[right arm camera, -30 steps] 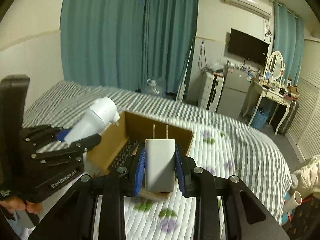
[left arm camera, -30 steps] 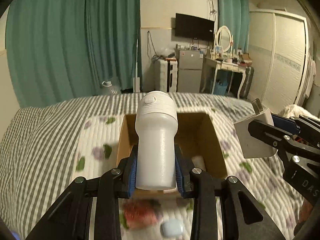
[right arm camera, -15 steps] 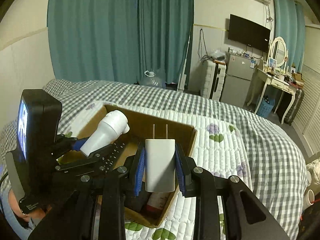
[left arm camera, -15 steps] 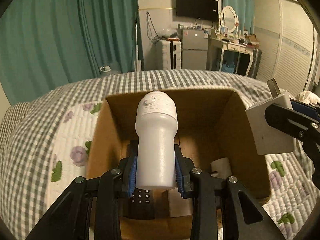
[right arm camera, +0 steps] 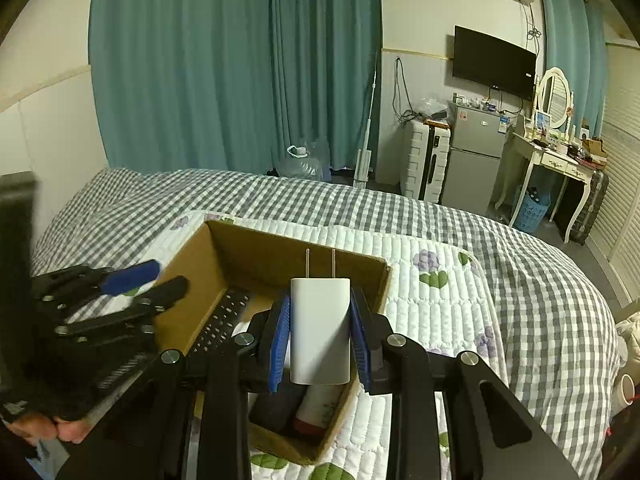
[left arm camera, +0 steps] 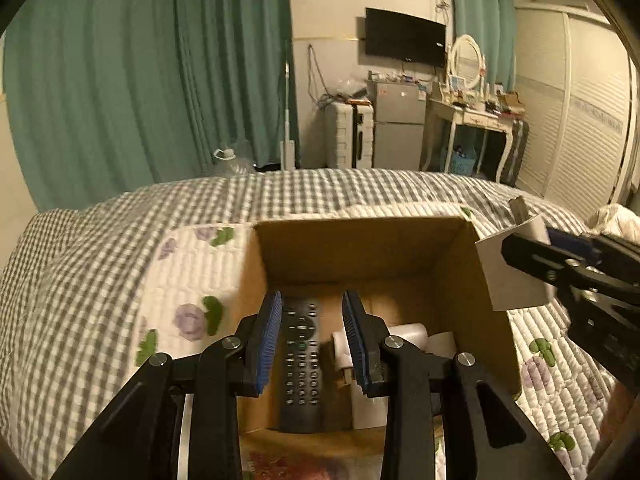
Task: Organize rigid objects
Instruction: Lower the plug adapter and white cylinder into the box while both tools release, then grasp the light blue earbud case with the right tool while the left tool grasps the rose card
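**Charger drop into a crowded box: risks**

Right hand-held gripper (right arm camera: pixel 320 336) is clenched on the white two-prong plug-in charger block (right arm camera: pixel 320 330), prongs up, hovering over the near right part of the open brown cardboard box (right arm camera: pixel 224 256), frame centre. Left hand-held gripper (left arm camera: pixel 312 338) is released and holds nothing, above the box's near left.

Likely risks:
- Charger lands on the long black button remote control (left arm camera: pixel 301 364) or the white cylindrical bottle (left arm camera: pixel 408 334) in the box and tips or bounces; cause: floor mostly taken.
- The two grippers collide over the box; cause: left one sits at lower left of the right view, just beside the drop path.
- Box shifts on the soft quilted floral pad (right arm camera: pixel 432 300) if a wall is clipped.

A dark object and a red-capped tube, lower centre, fill the near corner; exact items unclear.
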